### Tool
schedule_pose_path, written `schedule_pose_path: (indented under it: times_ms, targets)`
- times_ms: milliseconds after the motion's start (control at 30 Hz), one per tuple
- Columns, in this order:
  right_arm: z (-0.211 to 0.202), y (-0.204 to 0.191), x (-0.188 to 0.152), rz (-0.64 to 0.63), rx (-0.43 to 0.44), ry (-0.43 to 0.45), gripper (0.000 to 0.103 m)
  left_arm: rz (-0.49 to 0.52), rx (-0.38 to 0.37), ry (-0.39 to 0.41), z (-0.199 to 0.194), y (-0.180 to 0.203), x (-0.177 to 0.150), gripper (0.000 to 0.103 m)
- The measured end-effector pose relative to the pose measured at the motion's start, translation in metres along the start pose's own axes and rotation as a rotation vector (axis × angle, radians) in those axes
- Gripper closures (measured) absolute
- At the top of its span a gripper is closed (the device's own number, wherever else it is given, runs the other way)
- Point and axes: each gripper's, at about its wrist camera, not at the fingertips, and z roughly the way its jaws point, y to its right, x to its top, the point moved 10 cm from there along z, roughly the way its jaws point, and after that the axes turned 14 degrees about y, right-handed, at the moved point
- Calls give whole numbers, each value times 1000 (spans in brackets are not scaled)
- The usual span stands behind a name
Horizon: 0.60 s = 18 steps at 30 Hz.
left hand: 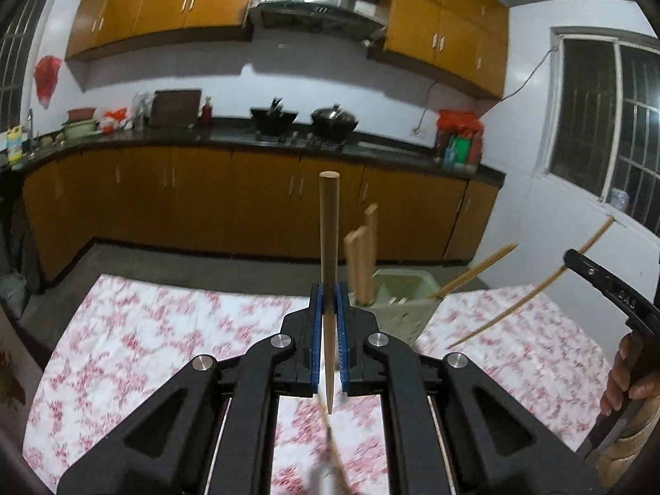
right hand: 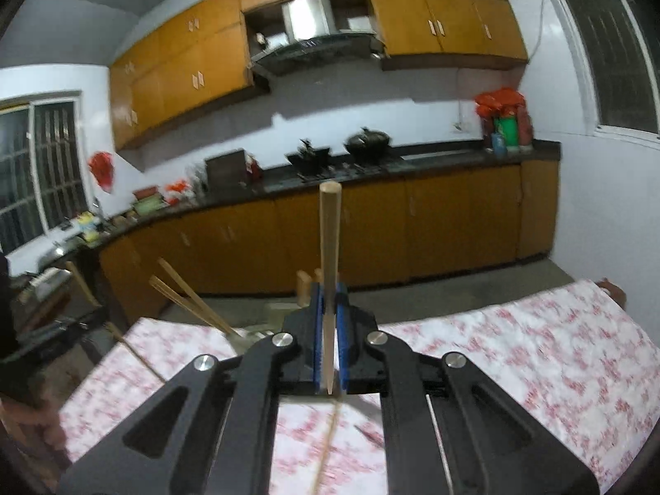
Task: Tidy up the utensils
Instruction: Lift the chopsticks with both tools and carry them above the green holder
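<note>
Left gripper (left hand: 328, 309): blue-padded jaws closed on a tapered round wooden chopstick (left hand: 328, 239), upright, just left of the pale green perforated plastic utensil holder (left hand: 402, 303). Right gripper (right hand: 328, 309): jaws clamped on a matching wooden chopstick (right hand: 329, 243), directly before that holder, above the floral-clothed worktop (right hand: 515, 350).

Green holder (left hand: 406, 303) w/ leaning chopsticks (left hand: 474, 270) blocks ahead; floral tabletop (left hand: 144, 330) left is open.

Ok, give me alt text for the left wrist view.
The left gripper is shut on an upright wooden utensil handle above a floral tablecloth. Just beyond, a pale green holder holds wooden handles and chopsticks.
</note>
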Motion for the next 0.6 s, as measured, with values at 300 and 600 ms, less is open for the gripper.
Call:
schedule_pose_path:
  times_ms: [300,600]
  targets:
    - [15,-36,45,-5,57,108,95,-7,-33,220,10,42,68,96]
    - [68,-38,30,-20,34,66,95,7,13,287,57,53,69,96]
